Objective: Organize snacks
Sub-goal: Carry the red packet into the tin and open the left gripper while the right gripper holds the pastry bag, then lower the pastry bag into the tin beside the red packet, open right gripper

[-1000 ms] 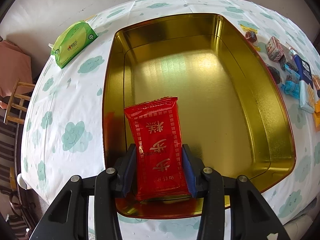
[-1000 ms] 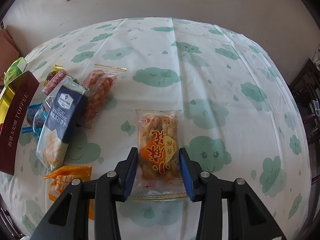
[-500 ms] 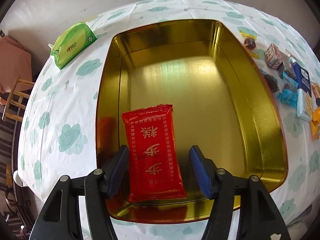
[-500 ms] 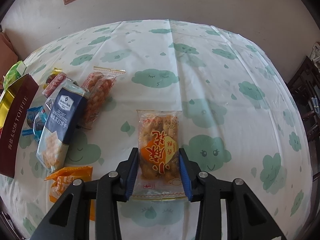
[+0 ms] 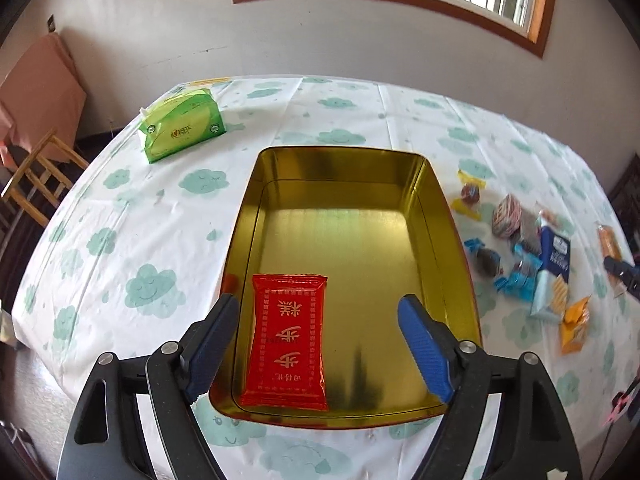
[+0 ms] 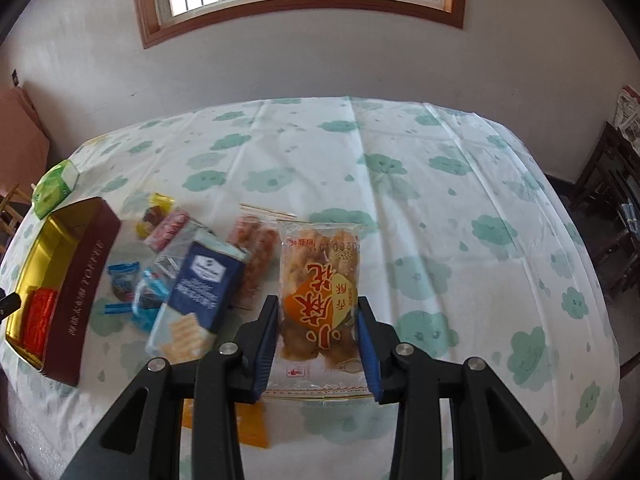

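A red snack packet (image 5: 288, 340) lies flat in the near left corner of the open gold tin (image 5: 452, 220). My left gripper (image 5: 320, 344) is open and raised above it, jaws wide apart. My right gripper (image 6: 318, 344) is shut on a clear packet of fried snacks with an orange label (image 6: 320, 288) and holds it lifted above the tablecloth. In the right wrist view the tin (image 6: 80, 280) stands at the far left with the red packet (image 6: 38, 320) inside.
A pile of loose snacks lies right of the tin: a navy cracker pack (image 6: 200, 292), a sausage packet (image 6: 256, 256), blue-wrapped candies (image 6: 128, 280), an orange packet (image 5: 574, 324). A green tissue pack (image 5: 182, 128) sits at the far left. Chairs stand around the table.
My left gripper opened, let the red packet go in the tin and drew back upward. My right gripper lifted the fried snack packet off the table.
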Tool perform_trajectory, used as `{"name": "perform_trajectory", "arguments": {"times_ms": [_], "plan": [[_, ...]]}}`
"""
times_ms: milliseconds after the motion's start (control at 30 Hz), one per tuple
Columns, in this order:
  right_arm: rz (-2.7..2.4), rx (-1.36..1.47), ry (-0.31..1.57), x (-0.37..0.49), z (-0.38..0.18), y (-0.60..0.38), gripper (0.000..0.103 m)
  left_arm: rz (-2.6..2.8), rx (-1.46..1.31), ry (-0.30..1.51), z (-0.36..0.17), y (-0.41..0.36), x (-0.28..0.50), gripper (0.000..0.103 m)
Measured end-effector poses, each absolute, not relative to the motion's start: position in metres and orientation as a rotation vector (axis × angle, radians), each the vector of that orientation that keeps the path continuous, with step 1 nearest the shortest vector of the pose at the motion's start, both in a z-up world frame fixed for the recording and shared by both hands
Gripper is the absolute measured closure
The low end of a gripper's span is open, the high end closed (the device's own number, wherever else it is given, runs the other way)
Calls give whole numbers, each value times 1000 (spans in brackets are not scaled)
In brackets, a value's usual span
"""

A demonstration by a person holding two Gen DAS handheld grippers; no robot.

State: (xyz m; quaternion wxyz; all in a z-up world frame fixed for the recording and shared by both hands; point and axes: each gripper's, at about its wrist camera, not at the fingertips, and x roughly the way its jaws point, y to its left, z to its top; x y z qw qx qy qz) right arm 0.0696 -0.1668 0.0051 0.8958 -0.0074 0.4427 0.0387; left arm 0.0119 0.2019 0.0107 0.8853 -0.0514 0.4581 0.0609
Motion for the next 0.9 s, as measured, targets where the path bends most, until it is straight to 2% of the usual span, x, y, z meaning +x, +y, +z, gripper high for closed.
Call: {"name": "perform_trajectory", "arguments": {"times_ms": [467, 900], "plan": [[481, -28, 946, 50, 23, 27, 66, 331, -202, 919, 19, 270, -24, 19], [596, -135, 1057, 52, -13, 128, 66, 408, -281, 952, 4, 314, -44, 19]]}}
